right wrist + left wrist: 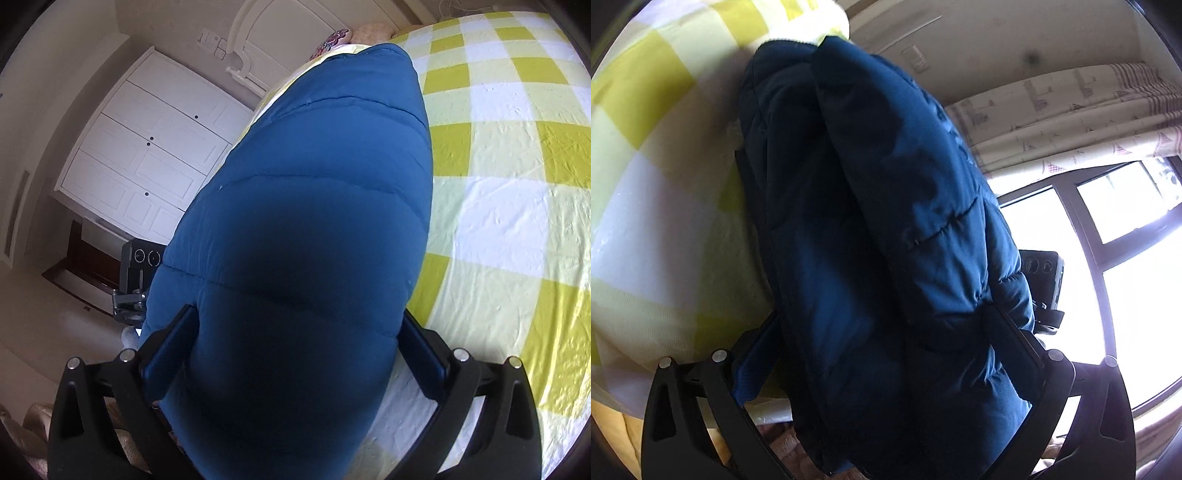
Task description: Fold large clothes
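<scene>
A thick dark blue quilted puffer jacket (879, 229) fills the middle of the left wrist view, bunched in folds. My left gripper (886, 354) is shut on it, its black fingers (1015, 343) pressed against both sides of the padding. The same jacket (306, 221) fills the right wrist view, held up over the bed. My right gripper (291, 350) is shut on its bulky padding, with fingers (170, 343) wide apart around it. The other gripper's camera body shows behind the jacket in each view (1043, 280) (142, 258).
A bed with a yellow, white and pale green checked sheet (498, 184) lies under the jacket, and also shows in the left wrist view (657, 166). A white wardrobe (147, 158) stands beyond the bed. A bright window (1108, 258) with patterned curtains (1071, 122) is on the other side.
</scene>
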